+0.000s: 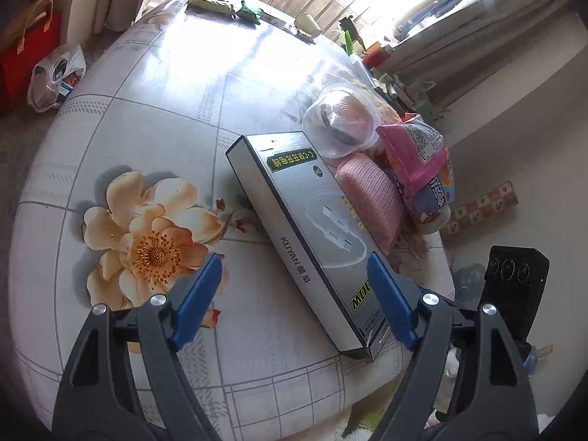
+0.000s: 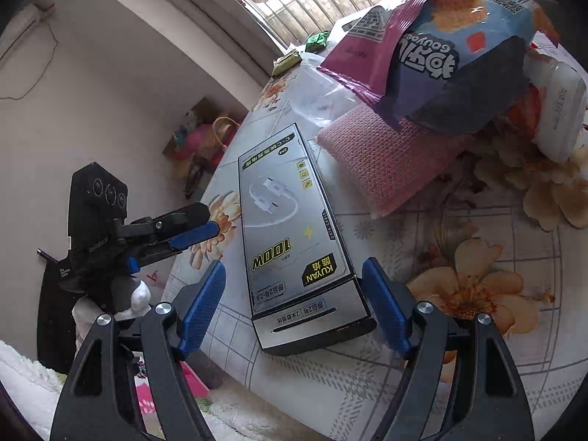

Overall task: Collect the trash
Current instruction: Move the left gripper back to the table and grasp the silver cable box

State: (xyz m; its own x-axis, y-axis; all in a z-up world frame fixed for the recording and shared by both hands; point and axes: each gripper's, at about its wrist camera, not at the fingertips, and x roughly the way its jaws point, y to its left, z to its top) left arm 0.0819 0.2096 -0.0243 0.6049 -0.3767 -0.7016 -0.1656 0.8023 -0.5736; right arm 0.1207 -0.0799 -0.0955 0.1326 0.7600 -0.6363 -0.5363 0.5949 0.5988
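A long silver cable box (image 1: 312,228) lies on the floral tablecloth (image 1: 147,117), one end over the table edge. My left gripper (image 1: 294,294) is open above the cloth, its right finger beside the box's near end. My right gripper (image 2: 294,290) is open with the box's near end (image 2: 305,268) between its fingers, not touching. A pink mesh sponge (image 1: 371,202), a pink and blue snack bag (image 1: 419,158) and a clear plastic cup (image 1: 341,125) lie past the box. The left gripper also shows in the right wrist view (image 2: 191,231).
Green wrappers (image 1: 228,5) and small items line the table's far edge by the window. A white plastic bag (image 1: 55,77) and a red bag (image 1: 29,47) sit on the floor. A white bottle (image 2: 558,106) lies behind the snack bag (image 2: 441,47).
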